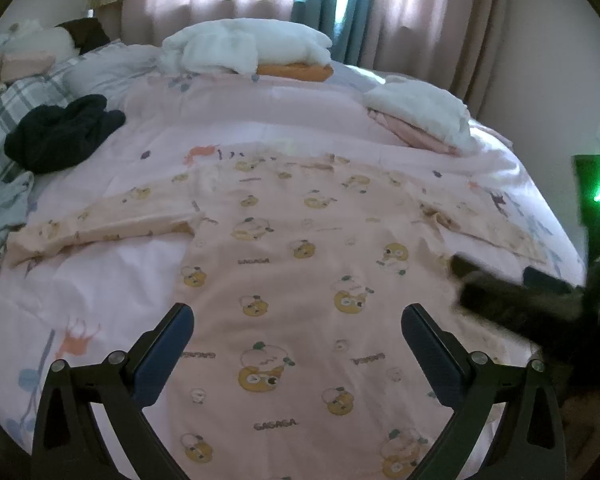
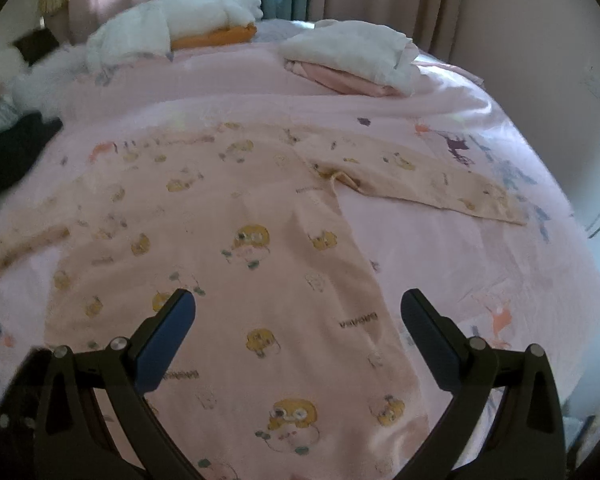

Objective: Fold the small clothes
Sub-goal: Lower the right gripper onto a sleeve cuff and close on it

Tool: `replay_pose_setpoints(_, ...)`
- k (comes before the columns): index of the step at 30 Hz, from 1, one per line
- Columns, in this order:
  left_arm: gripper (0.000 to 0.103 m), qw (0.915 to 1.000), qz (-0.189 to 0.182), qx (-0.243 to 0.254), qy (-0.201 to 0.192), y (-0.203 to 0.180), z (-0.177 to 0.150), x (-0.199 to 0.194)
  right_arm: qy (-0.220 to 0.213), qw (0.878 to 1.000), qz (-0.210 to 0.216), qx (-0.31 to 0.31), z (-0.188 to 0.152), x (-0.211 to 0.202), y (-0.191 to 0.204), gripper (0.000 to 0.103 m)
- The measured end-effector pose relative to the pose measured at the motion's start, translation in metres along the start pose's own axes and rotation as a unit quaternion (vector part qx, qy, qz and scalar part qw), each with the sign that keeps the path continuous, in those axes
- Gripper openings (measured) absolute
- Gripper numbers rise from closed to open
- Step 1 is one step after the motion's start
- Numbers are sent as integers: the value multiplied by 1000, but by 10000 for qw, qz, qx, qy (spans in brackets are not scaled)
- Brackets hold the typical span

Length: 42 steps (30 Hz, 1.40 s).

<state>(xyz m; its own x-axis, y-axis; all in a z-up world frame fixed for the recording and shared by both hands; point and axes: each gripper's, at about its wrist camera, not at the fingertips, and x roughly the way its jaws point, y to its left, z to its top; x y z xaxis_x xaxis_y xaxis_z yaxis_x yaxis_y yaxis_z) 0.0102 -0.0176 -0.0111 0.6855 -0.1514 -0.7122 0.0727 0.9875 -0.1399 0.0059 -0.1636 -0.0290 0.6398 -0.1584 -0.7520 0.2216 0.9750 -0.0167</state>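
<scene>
I have the printed long-sleeved shirt (image 1: 284, 280) spread flat mid-bed; left gripper (image 1: 298, 330) and right gripper (image 2: 298, 316) released, empty. Next, pinch a sleeve (image 2: 412, 178) inward.

Motion blur smears the right tongs (image 1: 516, 292) entering right of the left tongs (image 1: 298, 344); the pyjama top (image 1: 300, 280) runs off the lower edge beneath them.

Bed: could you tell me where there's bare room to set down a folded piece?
Bare quilt lies beside the shirt under each sleeve. Crowded: white piles at the far edge, black garment far left.
</scene>
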Motion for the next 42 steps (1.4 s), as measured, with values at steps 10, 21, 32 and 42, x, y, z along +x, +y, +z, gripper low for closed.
replay_pose_setpoints(10,103,9993,326,115,-161,-13,-1,13,-874,9851,656,1328,52,-16,-141,103)
replay_pose_setpoints(21,103,9993,-340,-114,71,-28,-5,32,-557,9352,958,3363,62,65,-324,103)
replay_pose_setpoints(32,103,9992,-288,-4,278,-39,-10,51,-779,8598,1523,4812,4,113,-393,103)
replay_pose_setpoints(42,103,9990,-267,-118,328,-36,-10,54,-561,8933,1086,4324,21,128,-385,75)
